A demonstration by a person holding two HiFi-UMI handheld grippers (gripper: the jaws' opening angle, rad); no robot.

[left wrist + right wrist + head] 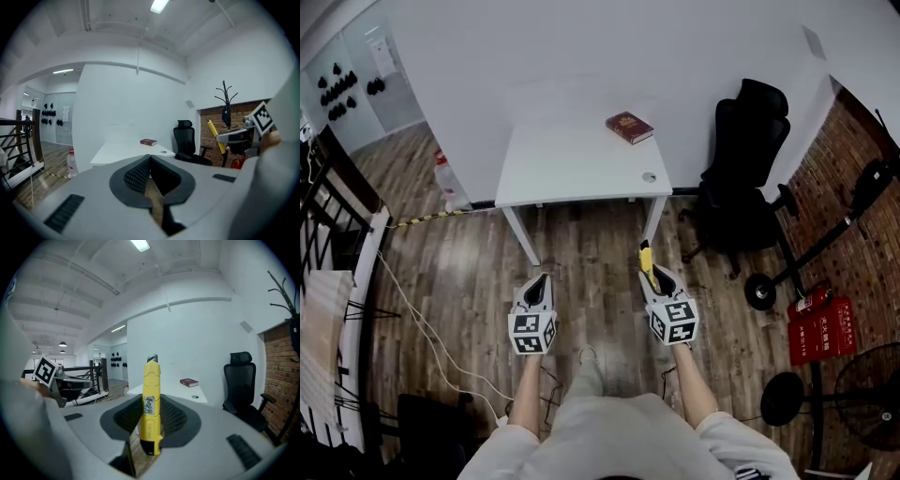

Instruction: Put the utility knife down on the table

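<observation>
A yellow utility knife stands upright between the jaws of my right gripper, which is shut on it; the blade end points up and forward. In the head view the knife pokes out ahead of the right gripper, above the wooden floor and short of the white table. My left gripper is level with it to the left, shut with nothing between its pads. The table lies ahead in both gripper views.
A dark red book lies at the table's far right, with a round cable port near the front right corner. A black office chair stands right of the table. A bottle and a cable are on the floor at left.
</observation>
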